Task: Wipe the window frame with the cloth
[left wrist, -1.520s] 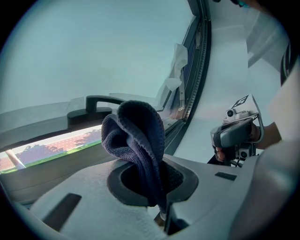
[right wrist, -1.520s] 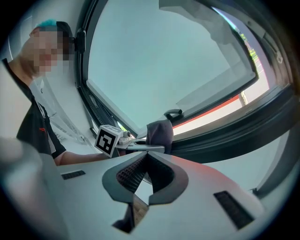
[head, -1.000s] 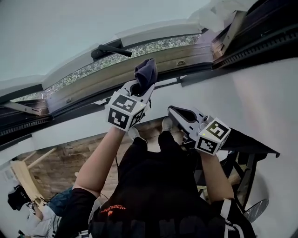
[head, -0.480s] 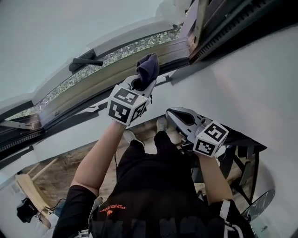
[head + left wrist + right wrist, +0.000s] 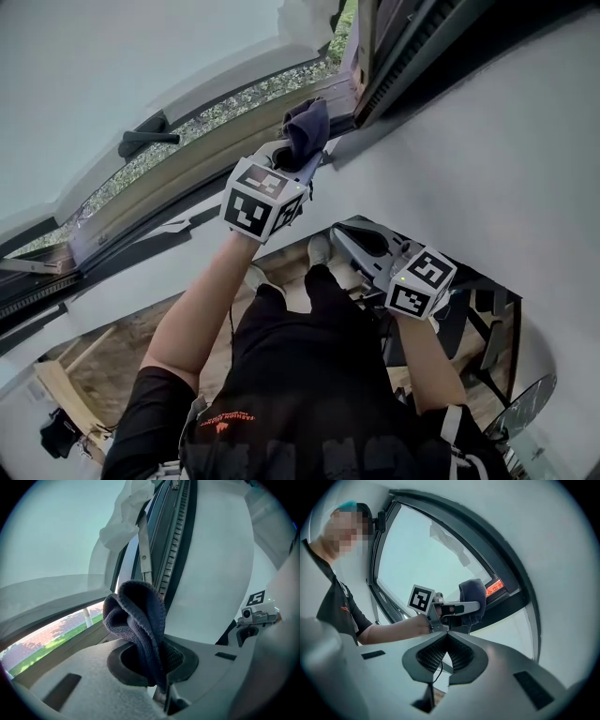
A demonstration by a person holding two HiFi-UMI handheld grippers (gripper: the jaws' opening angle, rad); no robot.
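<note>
A dark blue cloth [image 5: 305,129] [image 5: 136,620] is bunched in my left gripper [image 5: 298,155], which is shut on it and holds it up against the dark window frame [image 5: 375,70] near its corner. The cloth [image 5: 472,598] also shows in the right gripper view, pressed at the frame's lower edge. My right gripper [image 5: 349,234] hangs lower, away from the window, shut with nothing between its jaws; its pads [image 5: 433,653] meet at the tips.
A black window handle [image 5: 145,142] sits on the pale sill left of the cloth. White wall [image 5: 487,169] fills the right side. White wrapping [image 5: 123,520] hangs at the frame's top corner. A dark stand [image 5: 478,319] and wooden floor lie below.
My left gripper and the cloth have slid right along the sill toward the frame's corner. The right gripper has stayed low and shut.
</note>
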